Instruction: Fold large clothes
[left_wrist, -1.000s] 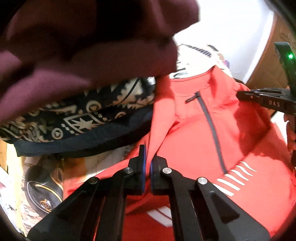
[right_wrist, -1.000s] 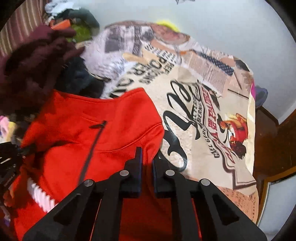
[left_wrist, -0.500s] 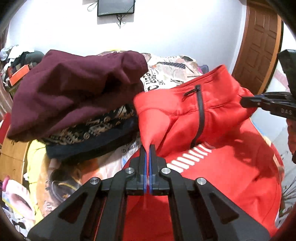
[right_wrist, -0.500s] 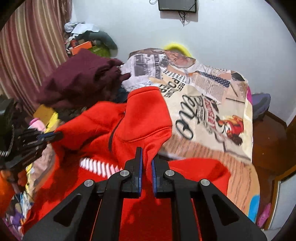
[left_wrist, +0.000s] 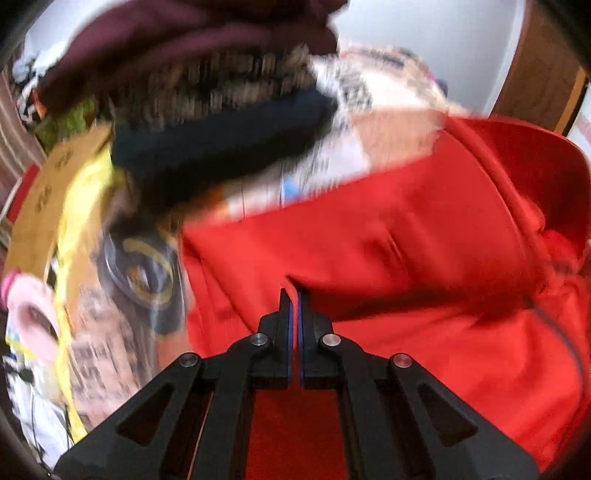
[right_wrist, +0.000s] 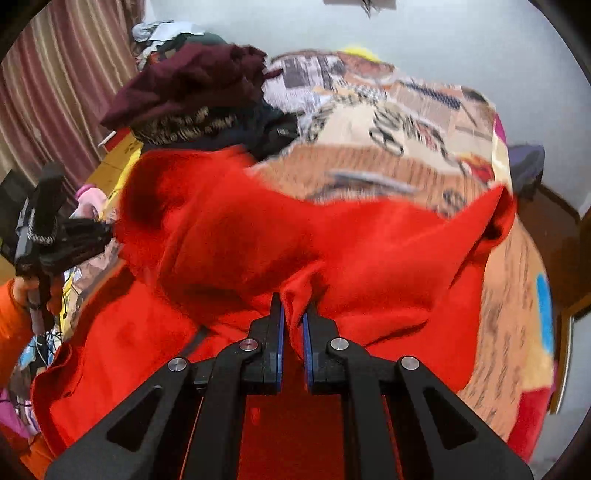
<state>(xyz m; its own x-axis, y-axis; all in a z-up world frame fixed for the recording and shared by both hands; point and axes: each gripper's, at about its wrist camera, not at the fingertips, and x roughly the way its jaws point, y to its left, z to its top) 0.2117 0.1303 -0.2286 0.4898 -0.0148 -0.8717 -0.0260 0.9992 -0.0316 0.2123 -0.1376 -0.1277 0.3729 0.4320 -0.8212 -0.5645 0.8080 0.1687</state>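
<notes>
A large red zip-neck sweatshirt (left_wrist: 406, 240) lies spread over the printed bedspread (right_wrist: 424, 122) and fills the lower half of both views (right_wrist: 258, 236). My left gripper (left_wrist: 294, 295) is shut on a pinch of its red fabric. My right gripper (right_wrist: 293, 302) is shut on another bunched fold of the red fabric. The left gripper also shows at the left edge of the right wrist view (right_wrist: 74, 236), held by a hand in an orange sleeve. The left wrist view is motion-blurred.
A pile of clothes with a maroon garment (right_wrist: 192, 85) on top of a patterned dark one (right_wrist: 184, 125) sits at the bed's far left, just beyond the sweatshirt. A cardboard piece (left_wrist: 48, 195) and clutter lie left. A wooden door (left_wrist: 543, 74) stands right.
Both grippers have swung the sweatshirt's top down and forward, so its plain back now faces up and the zip and stripes are hidden. Both stay shut on it.
</notes>
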